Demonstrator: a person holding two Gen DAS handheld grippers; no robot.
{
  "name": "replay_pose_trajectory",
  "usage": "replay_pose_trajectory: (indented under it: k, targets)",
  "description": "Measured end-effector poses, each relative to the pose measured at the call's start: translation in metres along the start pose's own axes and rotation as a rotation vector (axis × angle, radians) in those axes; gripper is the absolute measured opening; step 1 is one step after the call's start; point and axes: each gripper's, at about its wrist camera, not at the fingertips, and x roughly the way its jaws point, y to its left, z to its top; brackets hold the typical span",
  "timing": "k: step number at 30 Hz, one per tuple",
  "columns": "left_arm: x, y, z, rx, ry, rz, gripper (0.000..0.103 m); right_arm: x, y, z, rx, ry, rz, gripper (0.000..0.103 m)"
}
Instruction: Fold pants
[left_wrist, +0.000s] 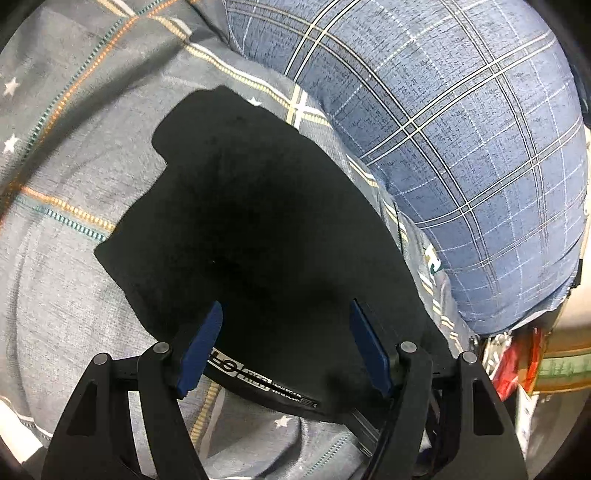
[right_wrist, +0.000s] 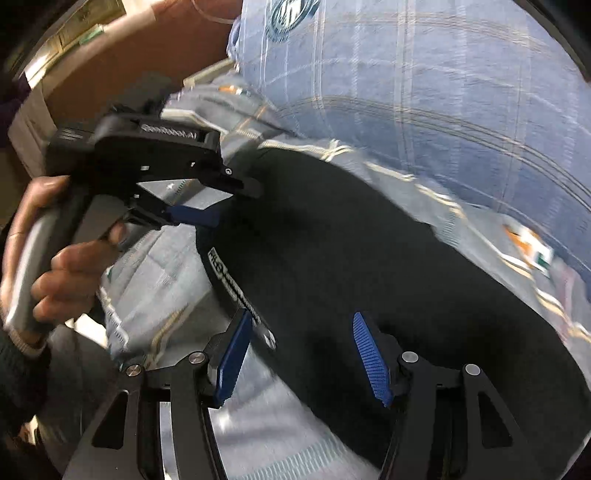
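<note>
The black pants (left_wrist: 258, 221) lie folded into a compact dark shape on the grey bedsheet (left_wrist: 74, 155), with the lettered waistband (left_wrist: 258, 384) at the near end. My left gripper (left_wrist: 286, 339) hovers over that waistband end, open, its blue pads apart and gripping nothing. In the right wrist view the pants (right_wrist: 369, 258) stretch away to the right. My right gripper (right_wrist: 303, 354) is open above their near edge, and nothing is pinched between its pads. A hand (right_wrist: 62, 273) holds the left gripper (right_wrist: 229, 201), which is open at the pants' far left corner.
A big blue plaid pillow (left_wrist: 461, 147) lies along the pants' far side, also the pillow (right_wrist: 424, 74) in the right wrist view. A brown cardboard box (right_wrist: 122, 66) stands behind the left gripper. Colourful clutter (left_wrist: 535, 365) sits past the bed's right edge.
</note>
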Motion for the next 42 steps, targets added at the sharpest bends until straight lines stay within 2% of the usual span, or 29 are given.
replay_pose_trajectory:
  k: [2, 5, 7, 9, 11, 14, 17, 25, 27, 29, 30, 32, 34, 37, 40, 42]
  targets:
    - [-0.004, 0.003, 0.004, -0.005, 0.0, -0.007, 0.07, 0.019, 0.001, 0.009, -0.022, 0.018, -0.027, 0.057]
    - [-0.009, 0.007, 0.01, -0.022, -0.019, -0.01, 0.07, 0.04, 0.007, 0.018, -0.063, 0.054, -0.056, 0.049]
    - [-0.009, 0.012, 0.016, -0.035, -0.024, -0.011, 0.07, 0.055, 0.014, 0.022, -0.105, 0.081, -0.147, 0.045]
    - [-0.008, 0.018, 0.019, -0.054, -0.025, -0.011, 0.07, 0.06, 0.016, 0.022, -0.118, 0.078, -0.208, 0.029]
    - [-0.006, 0.026, 0.021, -0.08, -0.023, -0.006, 0.07, 0.06, 0.02, 0.022, -0.142, 0.076, -0.234, 0.025]
    - [-0.003, 0.033, 0.023, -0.11, -0.012, -0.023, 0.07, 0.054, 0.026, 0.018, -0.153, 0.064, -0.232, 0.002]
    - [-0.004, 0.032, 0.023, -0.109, -0.02, -0.031, 0.07, 0.04, 0.028, 0.017, -0.132, 0.021, -0.231, 0.001]
    - [0.003, 0.026, 0.027, -0.12, -0.045, -0.031, 0.069, 0.002, 0.017, 0.021, 0.0, -0.068, -0.096, 0.001]
    - [0.005, 0.026, 0.026, -0.122, -0.058, -0.006, 0.066, 0.0, 0.015, 0.018, 0.022, -0.066, -0.063, 0.001]
    - [0.006, 0.025, 0.025, -0.119, -0.069, 0.018, 0.053, 0.001, 0.011, 0.017, 0.046, -0.062, -0.04, 0.001]
    - [0.006, 0.025, 0.025, -0.117, -0.074, 0.033, 0.05, 0.001, 0.011, 0.016, 0.057, -0.063, -0.029, 0.001]
    - [0.007, 0.025, 0.024, -0.128, -0.082, 0.038, 0.048, 0.0, 0.01, 0.013, 0.077, -0.066, -0.012, 0.001]
    - [0.005, 0.025, 0.021, -0.141, -0.075, 0.012, 0.048, -0.001, 0.003, 0.016, 0.127, -0.068, 0.017, 0.001]
    - [0.003, 0.023, 0.014, -0.152, -0.061, -0.04, 0.053, -0.003, -0.006, 0.02, 0.175, -0.074, 0.007, 0.001]
    - [0.003, 0.016, -0.001, -0.166, -0.059, -0.086, 0.069, -0.003, -0.012, 0.025, 0.227, -0.07, 0.0, 0.001]
    - [0.009, 0.005, -0.01, -0.137, -0.042, -0.112, 0.074, -0.002, -0.018, 0.027, 0.269, -0.066, 0.012, 0.001]
